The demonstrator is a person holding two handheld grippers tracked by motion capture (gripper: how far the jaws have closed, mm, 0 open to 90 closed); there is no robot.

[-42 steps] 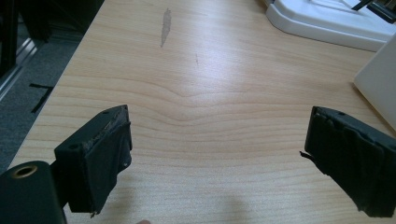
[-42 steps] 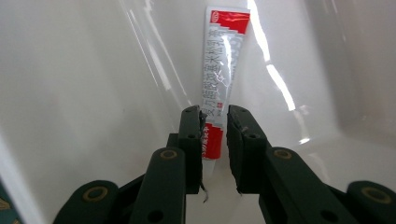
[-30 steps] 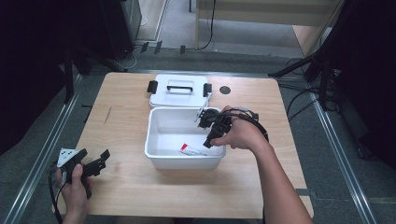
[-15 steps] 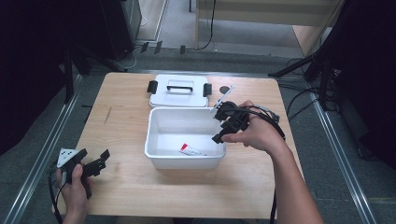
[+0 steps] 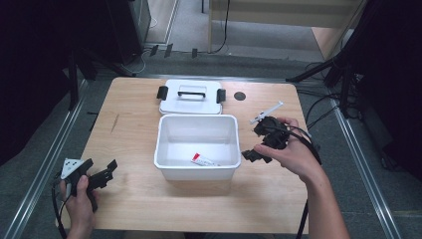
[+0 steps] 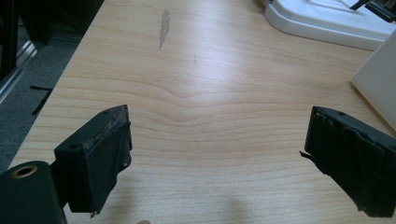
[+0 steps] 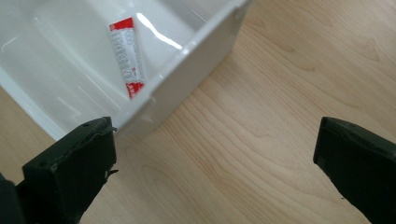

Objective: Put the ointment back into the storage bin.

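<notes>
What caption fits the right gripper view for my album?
Open hand-held gripper above the wooden table, beside a white bin holding a red-and-white tube.

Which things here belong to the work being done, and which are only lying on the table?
Belonging to the work:
- white bin, open
- red-and-white tube lying inside it
- right gripper, jaws open, just outside the bin's right wall

Lying about:
- white lid behind the bin
- white stick-like item
- left gripper, open, resting apart

No legible lettering on the red-and-white tube (image 7: 126,56).
</notes>
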